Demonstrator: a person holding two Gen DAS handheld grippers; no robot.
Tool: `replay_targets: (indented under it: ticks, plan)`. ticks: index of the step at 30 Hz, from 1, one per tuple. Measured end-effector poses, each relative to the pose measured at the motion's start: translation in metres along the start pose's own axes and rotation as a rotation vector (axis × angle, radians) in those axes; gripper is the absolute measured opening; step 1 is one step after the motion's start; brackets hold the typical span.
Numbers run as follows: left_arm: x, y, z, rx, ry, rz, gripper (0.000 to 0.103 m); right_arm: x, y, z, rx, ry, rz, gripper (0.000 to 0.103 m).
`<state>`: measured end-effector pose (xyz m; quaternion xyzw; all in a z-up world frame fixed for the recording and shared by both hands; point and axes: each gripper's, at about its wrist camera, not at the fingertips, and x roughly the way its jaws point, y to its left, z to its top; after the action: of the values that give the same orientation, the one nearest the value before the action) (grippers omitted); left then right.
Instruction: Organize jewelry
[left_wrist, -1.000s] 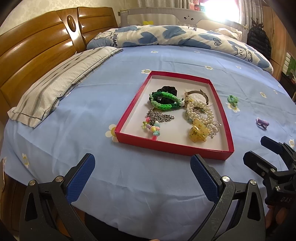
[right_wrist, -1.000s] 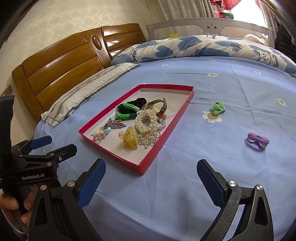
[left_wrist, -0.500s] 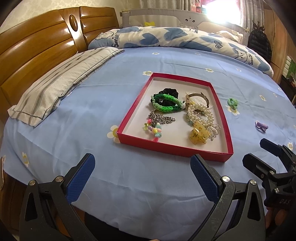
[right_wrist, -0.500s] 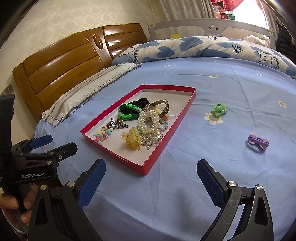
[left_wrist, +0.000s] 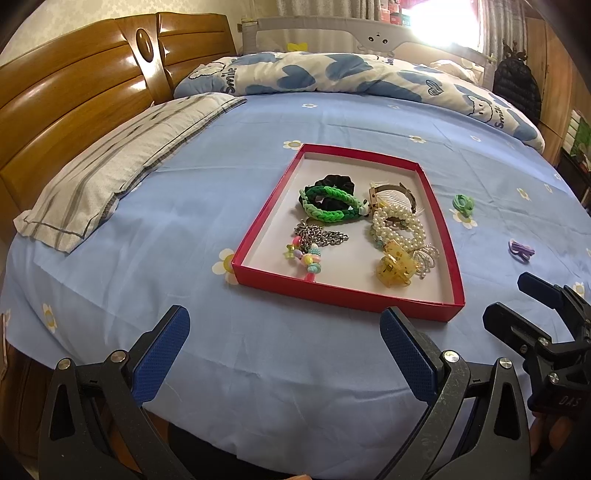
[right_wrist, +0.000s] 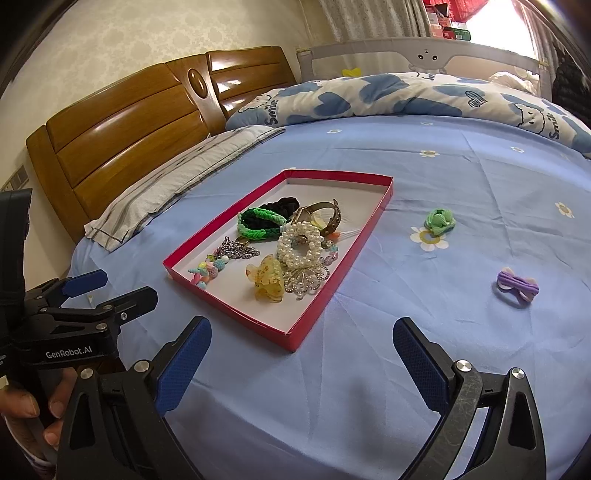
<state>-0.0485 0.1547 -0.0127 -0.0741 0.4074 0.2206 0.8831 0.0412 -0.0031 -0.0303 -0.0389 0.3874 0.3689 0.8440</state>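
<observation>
A red tray (left_wrist: 258, 236) (right_wrist: 343, 258) lies on the blue bedsheet and holds several pieces: a green braided bracelet (left_wrist: 328, 206) (right_wrist: 258, 223), a pearl bracelet (left_wrist: 397, 227) (right_wrist: 299, 247), a silver chain (left_wrist: 319, 234), an amber hair claw (left_wrist: 393, 267) (right_wrist: 267, 282). Right of the tray, on the sheet, lie a green hair tie (left_wrist: 463, 203) (right_wrist: 439, 219) and a purple bow hair tie (left_wrist: 521, 251) (right_wrist: 517, 286). My left gripper (left_wrist: 284, 347) (right_wrist: 110, 291) hangs open before the tray's near edge. My right gripper (right_wrist: 301, 354) (left_wrist: 513, 306) is open too, near the tray's right corner. Both hold nothing.
A striped pillow (left_wrist: 122, 166) lies at the left against the wooden headboard (left_wrist: 74, 96). A blue-and-white quilt (left_wrist: 351, 74) is bunched along the far side. A hand (right_wrist: 26, 413) grips the left tool. The bed's near edge drops off just under the grippers.
Both grippers have drawn back and up a little from the tray, so it looks slightly smaller. They stay open; nothing on the bed has moved.
</observation>
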Motion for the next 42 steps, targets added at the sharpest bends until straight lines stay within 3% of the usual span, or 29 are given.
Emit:
replay_targets:
  ticks: [42]
  plan:
    - [0.003, 0.001, -0.001, 0.003, 0.006, 0.004, 0.103, -0.008, 0.007, 0.012, -0.008, -0.021, 0.012, 0.1]
